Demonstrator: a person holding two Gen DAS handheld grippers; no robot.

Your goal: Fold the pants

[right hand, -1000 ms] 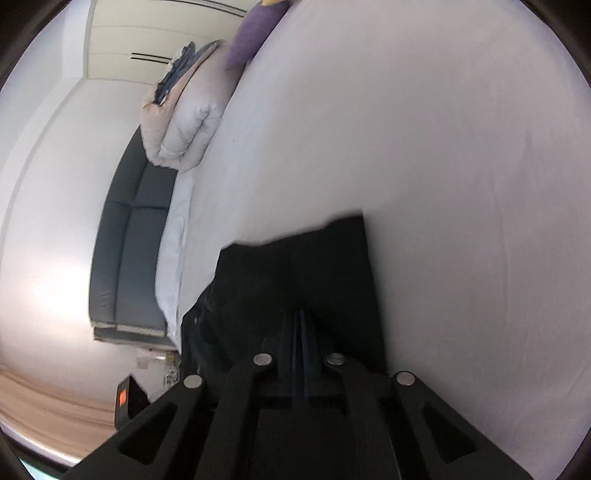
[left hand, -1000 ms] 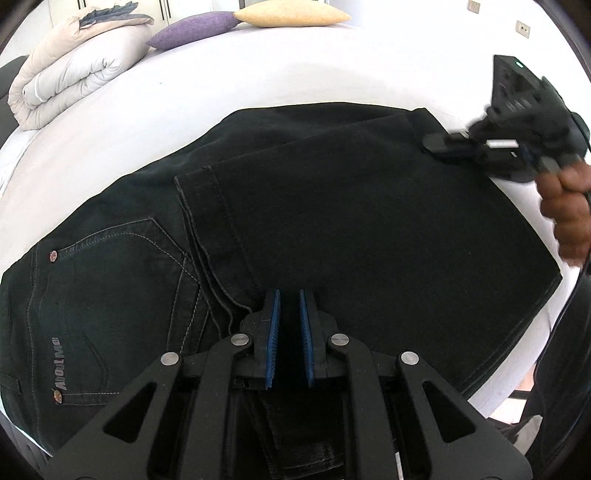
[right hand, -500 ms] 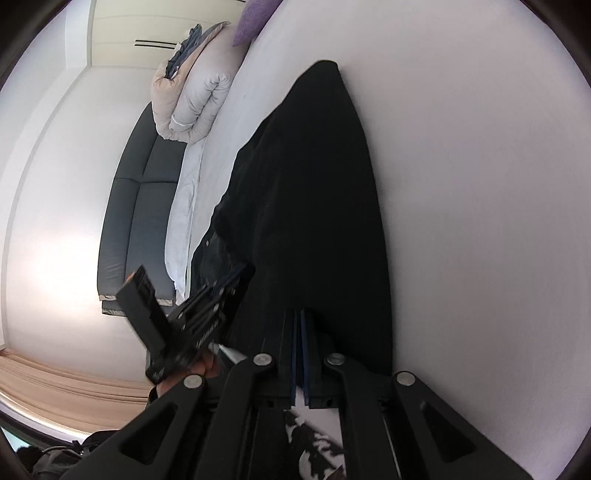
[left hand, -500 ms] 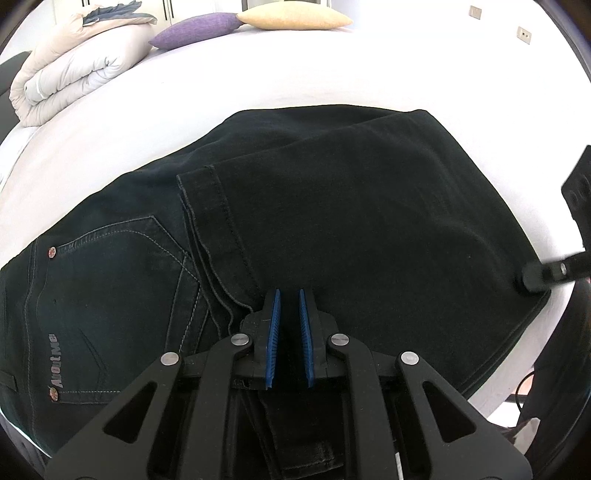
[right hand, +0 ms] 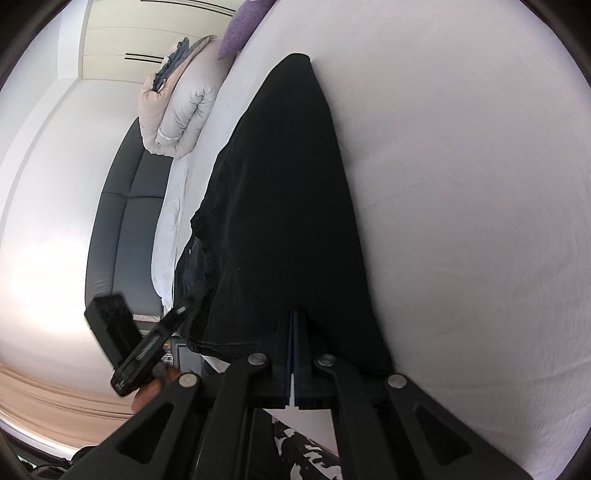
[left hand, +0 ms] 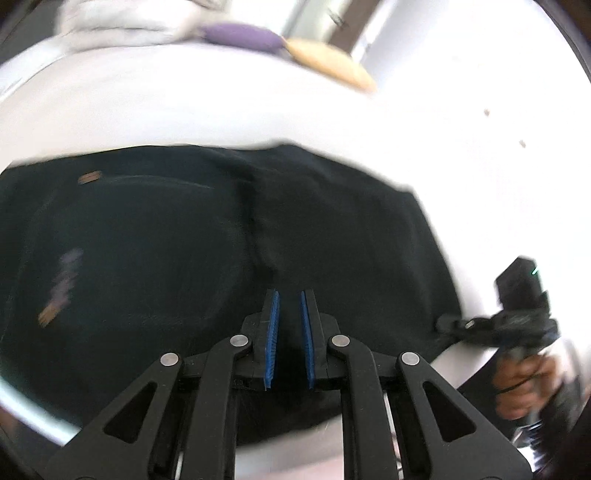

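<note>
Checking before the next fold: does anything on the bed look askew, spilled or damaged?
Nothing stands out. The black pants lie folded on the white bed with no visible spill or tear. The right gripper is shut at their near edge; the left gripper is opening over the fabric. The left view is blurred.

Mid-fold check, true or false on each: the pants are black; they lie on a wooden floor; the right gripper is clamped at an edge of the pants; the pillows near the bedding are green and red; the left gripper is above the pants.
1. The pants are black. True.
2. They lie on a wooden floor. False: they lie on a white bed.
3. The right gripper is clamped at the pants' edge. True.
4. The pillows are green and red. False: one purple pillow, one yellow pillow.
5. The left gripper, jaws opening, is above the pants. True.
</note>
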